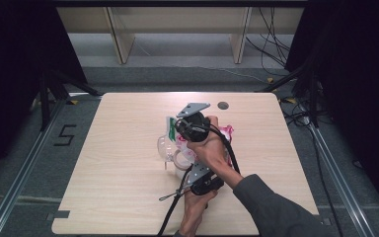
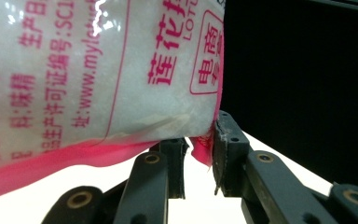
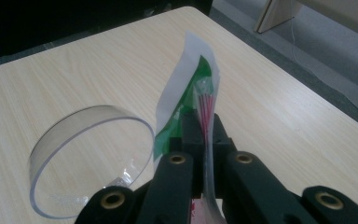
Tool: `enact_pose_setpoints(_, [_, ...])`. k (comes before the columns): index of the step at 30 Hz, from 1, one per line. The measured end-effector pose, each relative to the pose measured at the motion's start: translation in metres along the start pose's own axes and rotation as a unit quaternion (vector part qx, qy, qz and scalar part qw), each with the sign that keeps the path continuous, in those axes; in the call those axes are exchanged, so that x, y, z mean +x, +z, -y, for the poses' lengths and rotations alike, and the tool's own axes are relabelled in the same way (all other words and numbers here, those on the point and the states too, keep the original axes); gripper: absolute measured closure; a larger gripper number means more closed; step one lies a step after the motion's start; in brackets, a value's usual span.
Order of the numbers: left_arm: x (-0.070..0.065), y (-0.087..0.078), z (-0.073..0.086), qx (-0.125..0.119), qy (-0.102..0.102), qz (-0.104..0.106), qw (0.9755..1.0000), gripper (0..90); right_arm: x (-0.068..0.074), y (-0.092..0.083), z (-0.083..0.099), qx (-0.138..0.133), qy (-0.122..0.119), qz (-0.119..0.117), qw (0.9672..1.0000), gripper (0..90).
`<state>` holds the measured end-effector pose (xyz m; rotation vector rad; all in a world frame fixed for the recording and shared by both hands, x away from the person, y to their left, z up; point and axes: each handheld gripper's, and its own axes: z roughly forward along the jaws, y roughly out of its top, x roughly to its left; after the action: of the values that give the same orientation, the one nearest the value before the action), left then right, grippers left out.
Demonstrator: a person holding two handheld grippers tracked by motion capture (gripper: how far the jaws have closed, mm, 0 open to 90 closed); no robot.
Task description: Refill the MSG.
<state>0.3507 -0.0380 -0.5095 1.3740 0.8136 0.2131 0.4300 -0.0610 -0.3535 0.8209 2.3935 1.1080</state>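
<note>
Two grippers clamped on one pouch: left pinching pink corner, right gripping top seal; risks spilling beside jar if torn unevenly.

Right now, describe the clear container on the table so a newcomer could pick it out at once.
Start at the pale wooden table and go to its middle, where the two hands work. The clear container stands there, open end up, right beside the packet pinched in the right gripper. It is the one see-through round thing, with no print, unlike the green-and-white packet and the pink-edged bag of white grains.
</note>
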Motion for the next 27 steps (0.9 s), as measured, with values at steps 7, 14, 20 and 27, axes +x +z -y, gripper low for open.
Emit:
enact_pose_setpoints(7, [0.0004,0.0004,-0.0002,-0.001,-0.001,0.003,1.0,75.6,0.0009,0.0029,0.0005,0.002,-0.003,0.006,1.0,90.0])
enact_pose_setpoints(14, [0.0,-0.0018,-0.0008,0.006,0.002,-0.01,0.9999,75.7,-0.0009,0.0016,-0.0007,0.003,-0.002,0.002,1.0,90.0])
enact_pose_setpoints(20, [-0.0002,0.0001,0.0002,-0.002,-0.002,0.001,1.0,75.7,0.0,0.0064,0.0021,0.004,-0.006,0.01,0.9999,90.0])
enact_pose_setpoints(27, [-0.0006,-0.0017,-0.001,0.011,0.0,-0.004,0.9999,75.9,-0.0009,0.004,-0.0001,0.005,-0.011,0.006,0.9999,90.0])
